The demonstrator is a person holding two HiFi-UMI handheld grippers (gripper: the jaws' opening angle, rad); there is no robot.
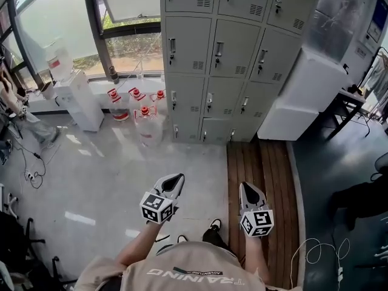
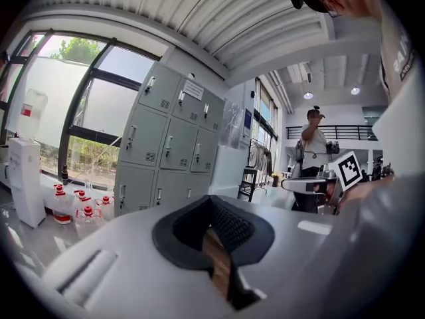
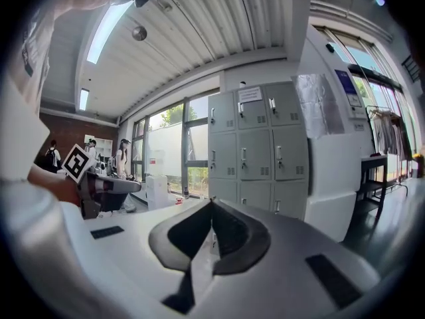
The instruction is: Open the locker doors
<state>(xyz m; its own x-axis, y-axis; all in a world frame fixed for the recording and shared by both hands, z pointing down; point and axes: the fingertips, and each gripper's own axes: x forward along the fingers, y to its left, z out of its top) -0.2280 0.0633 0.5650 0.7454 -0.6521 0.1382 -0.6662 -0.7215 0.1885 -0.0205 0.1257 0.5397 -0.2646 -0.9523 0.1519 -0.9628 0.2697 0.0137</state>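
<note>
Lockers (image 1: 233,53) dead ahead: a grey bank, three columns wide, and every door I can see sits flat and shut. They're well apart from me, with open floor between us.

My left gripper (image 1: 176,179) is low in front of me, aimed roughly at the lockers. Its own view shows the dark pads (image 2: 232,226) drawn together at the tip, closed and empty. My right gripper (image 1: 247,190) is beside it over the wooden strip (image 1: 260,162) that runs up to the locker base. Its jaws are closed tip to tip too, gripping nothing. Neither one touches a door.

Left of the lockers, red-capped water bottles (image 1: 142,117) cluster on the pale floor (image 1: 103,174) under the window (image 1: 60,17), with a white water dispenser (image 1: 79,99) further left. On the right, a white cabinet (image 1: 306,93) stands close beside the lockers.
</note>
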